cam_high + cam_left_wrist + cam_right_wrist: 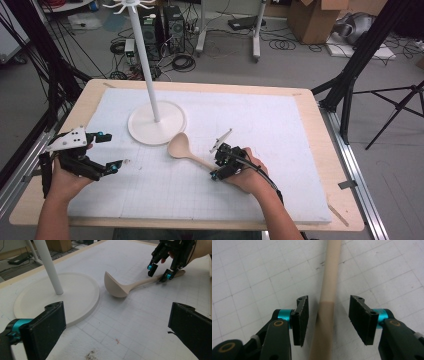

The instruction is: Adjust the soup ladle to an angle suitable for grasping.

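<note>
High view: wooden ladle flat on the white gridded mat of the bench, bowl just beside the round base of the white stand. Right gripper down over the handle, jaws parted. Left gripper well apart to the left, wide open, empty.

Left gripper view: ladle bowl tipped on its side near the stand base; right gripper straddling the far handle.

Right gripper view: handle between the spread pads, touching neither. Probably light, rigid, smooth; best taken mid-handle, squarely. No readable writing or brand anywhere.
</note>
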Action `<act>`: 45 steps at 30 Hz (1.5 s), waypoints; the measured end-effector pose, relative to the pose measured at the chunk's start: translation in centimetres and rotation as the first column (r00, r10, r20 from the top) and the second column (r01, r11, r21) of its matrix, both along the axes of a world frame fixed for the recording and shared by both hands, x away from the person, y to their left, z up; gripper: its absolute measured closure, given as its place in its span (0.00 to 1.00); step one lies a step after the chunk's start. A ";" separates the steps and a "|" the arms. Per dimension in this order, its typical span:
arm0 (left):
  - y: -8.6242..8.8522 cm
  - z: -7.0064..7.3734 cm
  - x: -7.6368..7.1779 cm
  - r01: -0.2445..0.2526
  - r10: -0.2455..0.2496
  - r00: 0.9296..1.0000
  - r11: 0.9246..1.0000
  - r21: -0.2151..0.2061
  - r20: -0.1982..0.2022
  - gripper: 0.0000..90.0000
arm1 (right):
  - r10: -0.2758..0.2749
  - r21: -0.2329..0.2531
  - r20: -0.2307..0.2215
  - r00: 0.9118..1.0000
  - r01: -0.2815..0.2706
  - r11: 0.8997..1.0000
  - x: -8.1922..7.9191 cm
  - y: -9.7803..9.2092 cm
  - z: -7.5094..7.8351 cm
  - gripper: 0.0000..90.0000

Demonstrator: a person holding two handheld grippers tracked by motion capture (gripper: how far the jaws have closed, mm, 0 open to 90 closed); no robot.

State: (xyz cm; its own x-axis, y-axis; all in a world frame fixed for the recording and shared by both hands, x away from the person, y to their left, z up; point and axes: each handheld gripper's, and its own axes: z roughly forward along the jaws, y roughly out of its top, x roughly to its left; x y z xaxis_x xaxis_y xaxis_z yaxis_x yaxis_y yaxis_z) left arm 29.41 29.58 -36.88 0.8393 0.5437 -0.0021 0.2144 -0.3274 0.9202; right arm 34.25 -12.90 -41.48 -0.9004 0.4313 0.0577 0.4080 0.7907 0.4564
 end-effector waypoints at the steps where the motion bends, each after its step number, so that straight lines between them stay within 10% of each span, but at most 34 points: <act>1: 0.0 0.0 0.0 0.000 0.000 1.000 1.000 0.000 0.000 0.02 | 0.000 0.000 0.000 1.000 0.000 1.000 0.0 0.0 0.0 0.60; 29: 0.0 0.2 -0.1 0.006 -0.006 1.000 1.000 0.001 0.003 0.02 | 0.012 -0.063 -0.037 0.999 -0.014 0.998 0.3 0.8 0.3 0.82; 45: 0.1 0.2 -0.1 0.004 -0.004 1.000 1.000 0.001 0.004 0.02 | 0.113 -0.074 0.004 0.994 -0.113 0.991 -0.3 1.2 0.5 0.85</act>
